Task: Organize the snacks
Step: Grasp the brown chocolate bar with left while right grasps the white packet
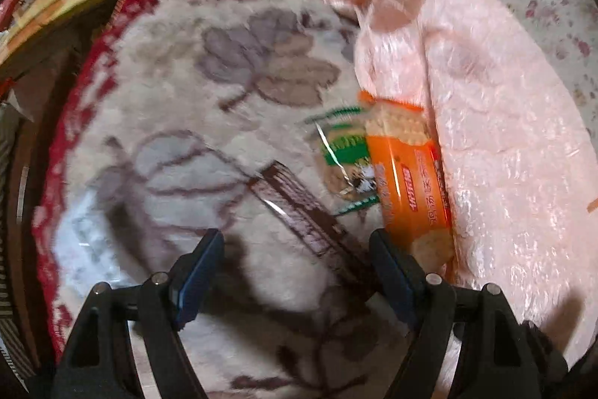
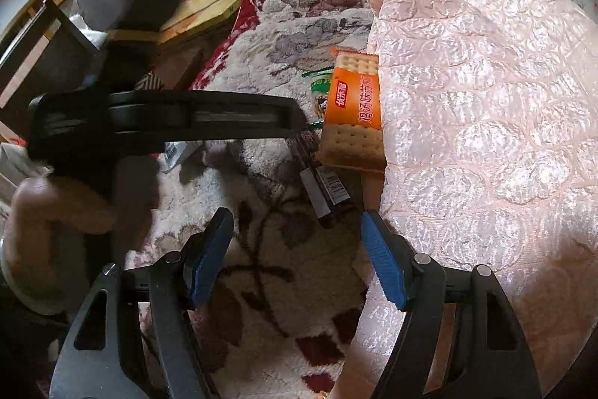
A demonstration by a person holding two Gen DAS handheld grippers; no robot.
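Both grippers stand with their blue-padded jaws wide apart and nothing between them, poised above a fleecy cream blanket (image 2: 269, 287) woven with brown and mauve leaf patterns and a red scalloped border. The left gripper (image 1: 297, 249) hangs steeply over a long, slim dark-brown snack bar (image 1: 306, 208) in glossy wrapper, its long axis running diagonally from the middle of the left wrist view down toward the right-hand finger. In the right wrist view the right gripper (image 2: 297, 227) sits just short of that bar (image 2: 321, 182), whose near end bears a white barcode label. Beyond it lies a flat, rectangular orange cracker packet (image 2: 353, 115), printed with square, pricked crackers; its long axis points away from the grippers and its right edge is tucked under a shiny, quilted pink bedspread (image 2: 486, 100). Just left of it, partly beneath it, rests a crinkly green-and-clear biscuit packet (image 1: 340, 156). The black frame of the left gripper, held in a person's hand (image 2: 45, 212), crosses the right wrist view. Farther off stand wooden furniture (image 2: 209, 6) and red wall hangings.
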